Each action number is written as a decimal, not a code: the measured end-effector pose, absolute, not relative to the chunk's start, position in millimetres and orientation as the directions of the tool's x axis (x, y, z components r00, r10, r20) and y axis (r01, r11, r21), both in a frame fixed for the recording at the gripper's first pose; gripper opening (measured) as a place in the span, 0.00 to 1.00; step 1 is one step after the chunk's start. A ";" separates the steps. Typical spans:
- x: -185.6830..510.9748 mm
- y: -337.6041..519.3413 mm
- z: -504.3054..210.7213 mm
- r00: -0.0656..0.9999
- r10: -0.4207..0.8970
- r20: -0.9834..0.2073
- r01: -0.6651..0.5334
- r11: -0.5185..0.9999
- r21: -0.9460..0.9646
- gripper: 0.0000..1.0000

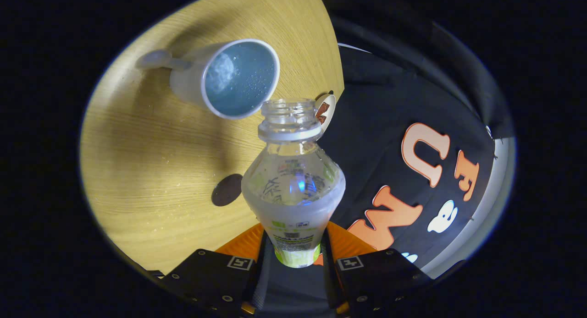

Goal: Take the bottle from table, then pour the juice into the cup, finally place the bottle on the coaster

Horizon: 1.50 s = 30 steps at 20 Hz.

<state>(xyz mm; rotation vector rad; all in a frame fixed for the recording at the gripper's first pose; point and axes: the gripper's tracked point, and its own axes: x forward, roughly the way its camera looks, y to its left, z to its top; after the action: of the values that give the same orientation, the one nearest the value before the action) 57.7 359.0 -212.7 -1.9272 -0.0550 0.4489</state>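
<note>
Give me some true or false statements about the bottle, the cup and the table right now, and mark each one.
1. The claw grips the bottle between its two fingers. True.
2. The bottle has its cap on. False: its mouth is open, with no cap.
3. The cup has a handle. True.
4. The cup lies between the fingers. False: it is beyond the bottle's mouth, on the wooden table.
5. The bottle stands on the dark round coaster. False: the bottle is held in the claw, and the coaster lies bare on the table.

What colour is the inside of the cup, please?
Blue inside the cup, seen best in the gripper view.
</note>
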 end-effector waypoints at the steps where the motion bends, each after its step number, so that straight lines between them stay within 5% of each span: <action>1: 55.6 358.6 -217.1 0.925 0.248 -0.287 -0.185 -0.363 -0.913 0.52; 11: 77.4 338.2 -219.7 0.889 0.281 -0.362 -0.419 0.179 -0.890 0.52; 17: 115.8 326.8 -219.1 0.820 0.374 -0.434 -0.572 0.562 -0.597 0.52; 23: 163.7 315.9 -227.6 0.772 0.450 -0.449 -0.576 0.794 -0.193 0.52; 30: 205.4 300.1 -265.2 0.736 0.488 -0.469 -0.492 0.862 0.123 0.52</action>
<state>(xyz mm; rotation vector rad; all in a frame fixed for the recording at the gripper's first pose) 205.4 300.1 -265.2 -0.0091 0.5127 0.5382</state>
